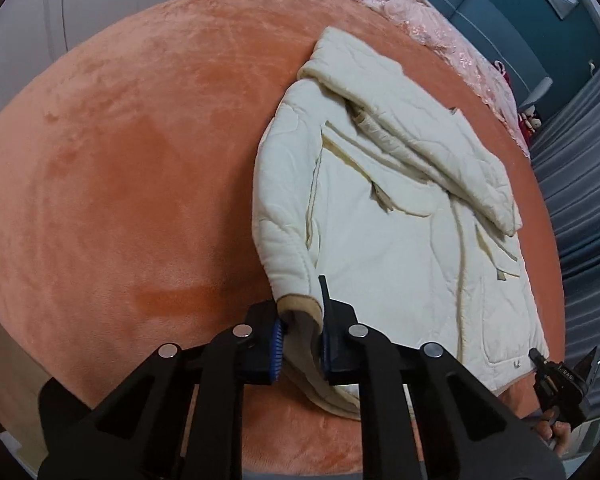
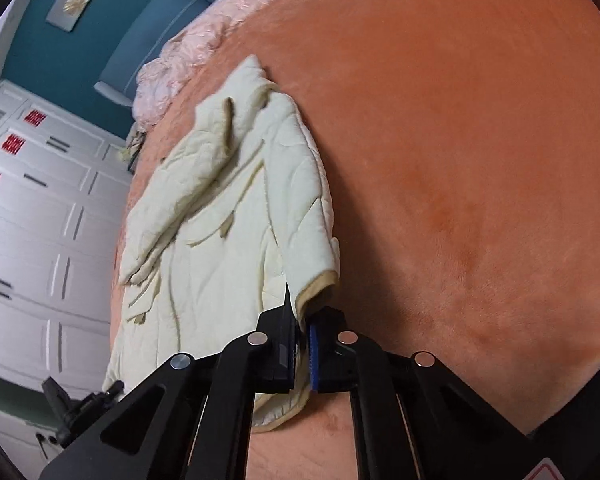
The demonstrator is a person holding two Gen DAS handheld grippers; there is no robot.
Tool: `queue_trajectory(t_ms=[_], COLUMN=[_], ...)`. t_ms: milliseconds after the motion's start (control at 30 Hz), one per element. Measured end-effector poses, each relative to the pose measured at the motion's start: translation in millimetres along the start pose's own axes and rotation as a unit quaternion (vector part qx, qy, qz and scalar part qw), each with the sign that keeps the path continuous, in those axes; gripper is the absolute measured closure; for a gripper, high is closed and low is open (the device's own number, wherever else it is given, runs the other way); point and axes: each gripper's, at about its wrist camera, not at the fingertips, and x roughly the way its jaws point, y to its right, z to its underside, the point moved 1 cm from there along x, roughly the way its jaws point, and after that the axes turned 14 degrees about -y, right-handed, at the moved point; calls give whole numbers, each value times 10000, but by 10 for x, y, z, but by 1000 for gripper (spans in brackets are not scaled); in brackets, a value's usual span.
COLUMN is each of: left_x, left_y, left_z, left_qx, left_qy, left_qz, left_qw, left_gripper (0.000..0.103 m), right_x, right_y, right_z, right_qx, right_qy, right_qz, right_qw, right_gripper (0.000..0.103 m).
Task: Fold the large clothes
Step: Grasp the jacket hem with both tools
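Note:
A cream quilted jacket [image 1: 384, 208] with tan trim lies flat on an orange plush bedspread [image 1: 120, 184], one sleeve folded across its chest. In the left wrist view this gripper [image 1: 300, 344] is shut on the tan cuff [image 1: 300, 308] of the near sleeve. The other gripper [image 1: 566, 376] shows at the lower right by the jacket's hem corner, open. In the right wrist view the jacket [image 2: 228, 216] lies left of centre and this gripper [image 2: 300, 348] is closed on a tan-edged cuff [image 2: 318, 286]. Another gripper [image 2: 80, 404] is at the lower left, open by the hem.
A pink lacy quilt [image 1: 416, 8] is bunched at the bed's far side against a teal headboard [image 1: 484, 4]. White wardrobe doors [image 2: 40, 232] stand beside the bed. Grey curtains [image 1: 584, 184] hang at the right. Orange bedspread [image 2: 460, 160] stretches wide beside the jacket.

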Motion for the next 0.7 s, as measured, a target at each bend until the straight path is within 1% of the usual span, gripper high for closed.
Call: queue_trajectory(t_ms=[33,67,133,167,233,333,400,467,533,567,633,700], left_x=[-133,-254,-487,-599,-791,-1047,-1234,-1425,-1589,-1646,-1739,-1800], left_y=[23,34,28,15,-13,-38,-76,-103,-100,-75,1,100], left_z=[52,106,274,385,662,1189,1522,1765,1850,1813,1681,1505], left_qx=[116,216,415,539,807,1197,1273,1146,1041,1022,1075,1150], left_qy=[72,91,41,15,-176,-628,-904,-959,-764,-634,-263,78], left_qz=[-85,-55,-138,-188,-346,-595,-632,-524,-409,-339,-293,-290], left_qw=[9999,9997,9990,9984,9960,9890,9857,9874,9908,9922,9934,9929], left_gripper=[95,95,96,96,96,96,96,96,96,96,96,96], right_x=[-123,-247,-500,-611,-803,-1006,-1179,-1342,-1481,-1554,-1663,-1714], right_y=[-67,-148,-276,-307,-317,-247,-198,-173,-212,-245,-319,-345], right_z=[57,119,296,410,705,1228,1570,1778,1765,1672,1426,1181], right_qx=[-233,-486,-1012,-1224,-1621,-1981,-2033,-1946,-1890,-1845,-1696,-1567], right_qy=[31,20,-71,-184,-580,-1344,-1749,-1931,-1773,-1562,-1114,-661], right_qz=[44,111,339,451,746,1219,1296,1218,1125,1000,692,421], right_qw=[9997,9988,9943,9913,9822,9632,9546,9539,9593,9652,9768,9845], right_gripper=[99,99,99,99,99,99,99,99,99,99,99,99])
